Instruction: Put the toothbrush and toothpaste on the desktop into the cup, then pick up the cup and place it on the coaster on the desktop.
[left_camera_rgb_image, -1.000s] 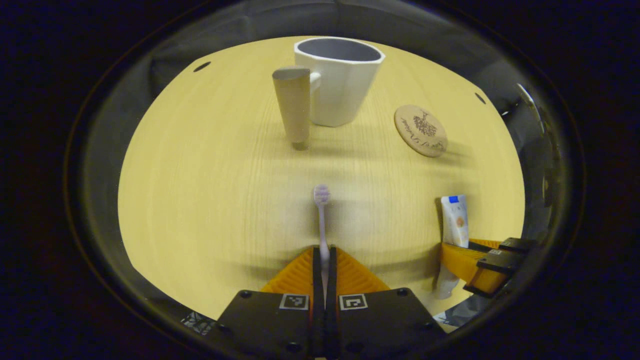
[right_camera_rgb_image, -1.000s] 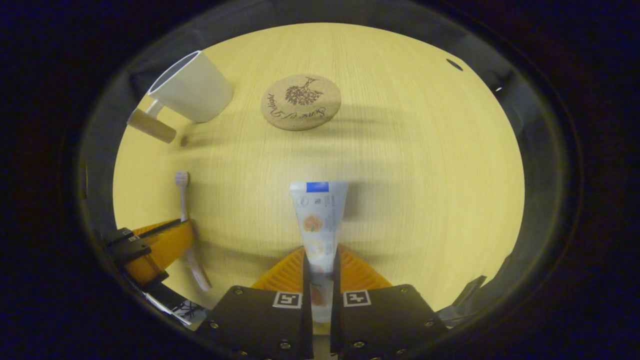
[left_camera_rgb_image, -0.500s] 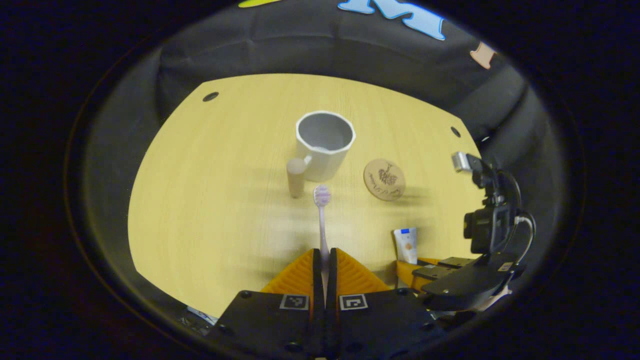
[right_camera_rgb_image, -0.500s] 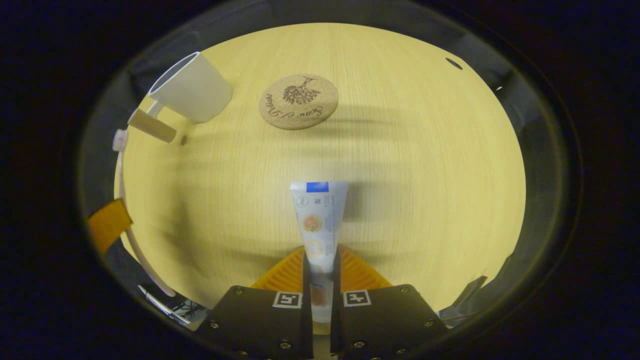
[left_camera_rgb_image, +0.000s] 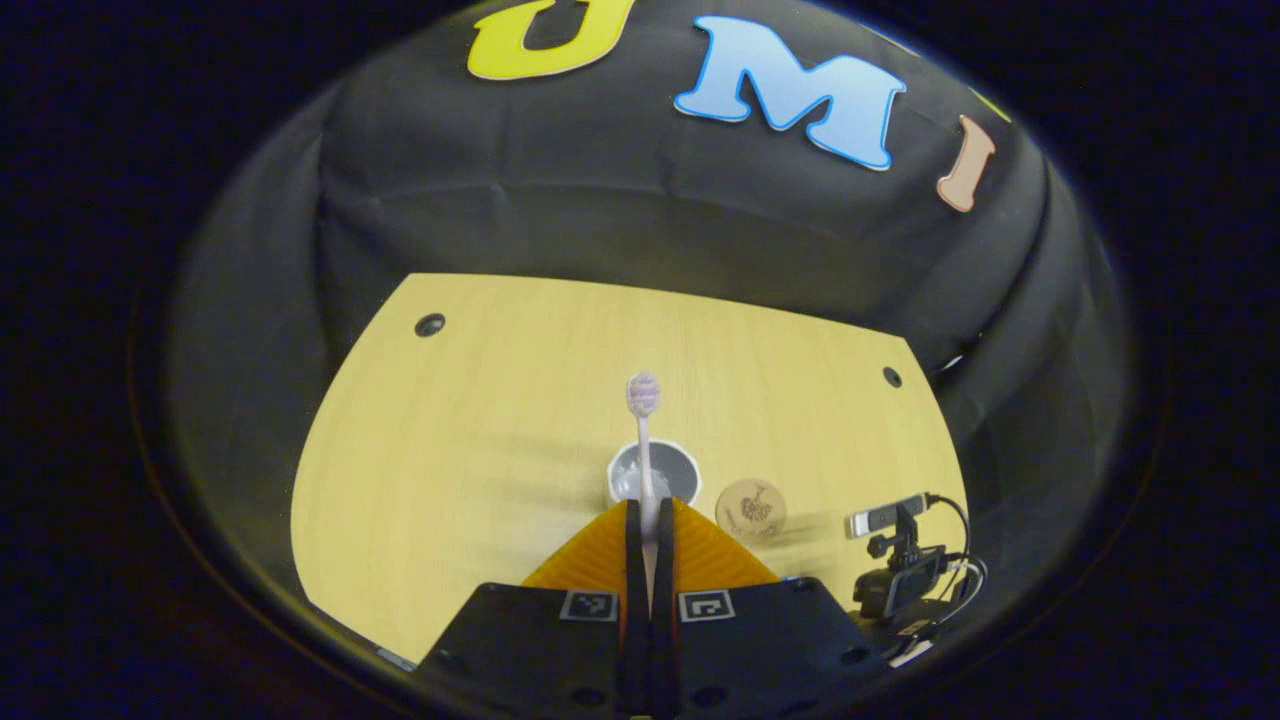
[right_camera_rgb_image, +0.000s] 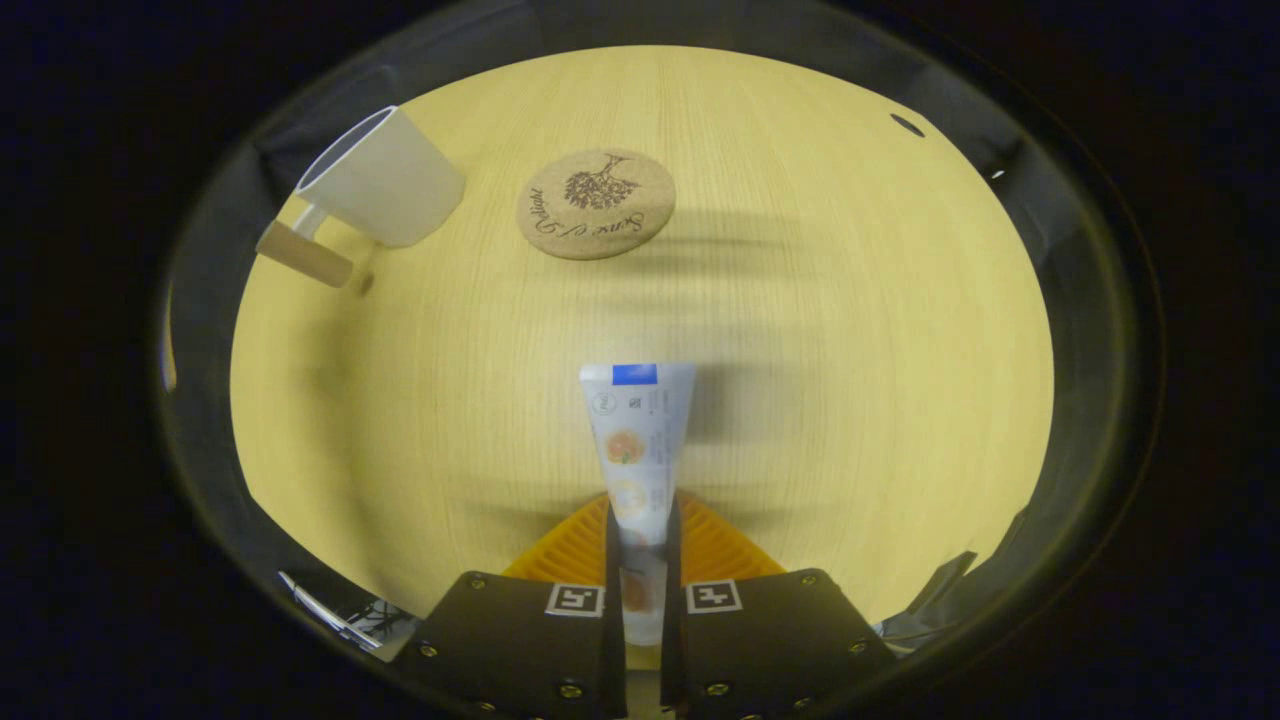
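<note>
Gripping the toothbrush (left_camera_rgb_image: 644, 440) in my left gripper (left_camera_rgb_image: 649, 515), fingers pinched tight on its handle, I am holding it high above the desktop (left_camera_rgb_image: 480, 420) with its bristle end pointing away from me. Far below, the cup (left_camera_rgb_image: 655, 474) is sitting just beside the coaster (left_camera_rgb_image: 750, 506). My right gripper (right_camera_rgb_image: 641, 520) is clamping the toothpaste (right_camera_rgb_image: 636, 430) near its lower end, low over the desktop, with cup and coaster ahead of it.

left gripper (left_camera_rgb_image: 648, 515) raised high with toothbrush (left_camera_rgb_image: 644, 440), now far above cup (left_camera_rgb_image: 653, 474), gone from right gripper view
</note>
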